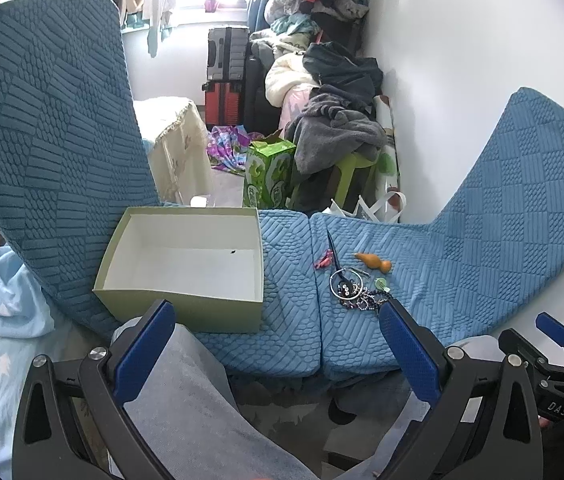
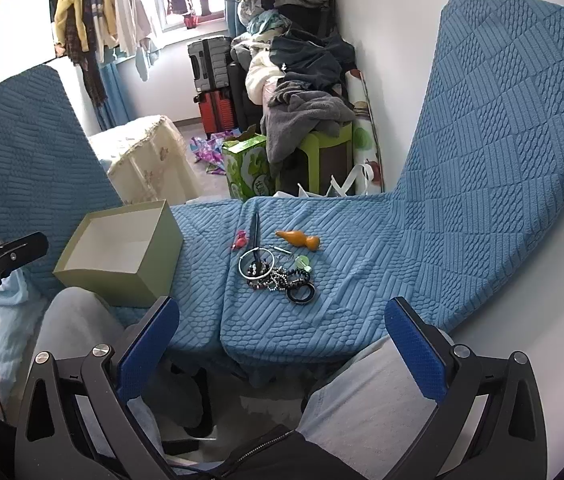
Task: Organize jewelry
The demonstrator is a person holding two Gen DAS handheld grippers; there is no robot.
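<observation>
Green box (image 2: 122, 256): one, beside one jewelry heap (image 2: 278, 272); left gripper (image 1: 278, 336), right gripper (image 2: 282, 332) both gape, empty

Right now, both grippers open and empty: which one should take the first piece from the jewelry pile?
Right, probably. The jewelry pile lies almost straight ahead of the right gripper, between its open fingers. For the left gripper the pile sits off by its right fingertip, with the open box ahead instead.

We see a tangled jewelry pile (image 2: 278, 274) of bangles, beads and a black ring on the blue cushion, right of an empty, open pale-green box (image 2: 122, 258).
</observation>
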